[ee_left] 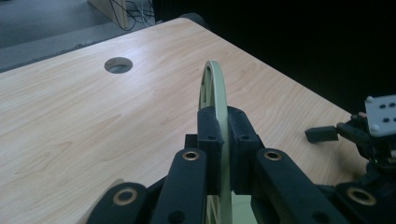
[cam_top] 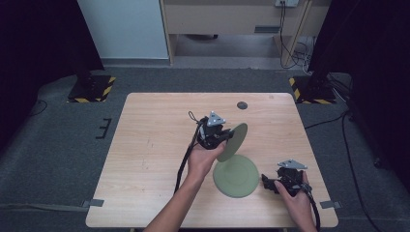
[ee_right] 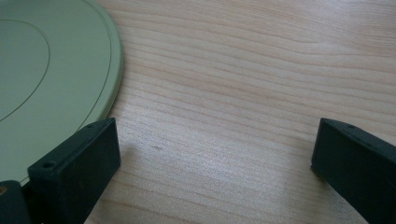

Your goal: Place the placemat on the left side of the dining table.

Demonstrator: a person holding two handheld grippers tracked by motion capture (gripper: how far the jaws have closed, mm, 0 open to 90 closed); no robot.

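Observation:
My left gripper (cam_top: 225, 137) is shut on the rim of a pale green plate (cam_top: 235, 139), which it holds on edge above the middle of the table. In the left gripper view the plate (ee_left: 212, 86) stands edge-on between the two black pads (ee_left: 208, 128). A second green plate (cam_top: 236, 176) lies flat on the table just below it. My right gripper (cam_top: 267, 181) rests at that plate's right side. Its jaws are open in the right gripper view (ee_right: 215, 154), with bare wood between them and the flat plate (ee_right: 56, 70) beside the left jaw.
The wooden table (cam_top: 145, 145) has a round cable hole (cam_top: 242, 105) near its far edge. Dark stands with striped bases (cam_top: 92, 89) sit on the floor beyond the far corners. The table's left half is bare wood.

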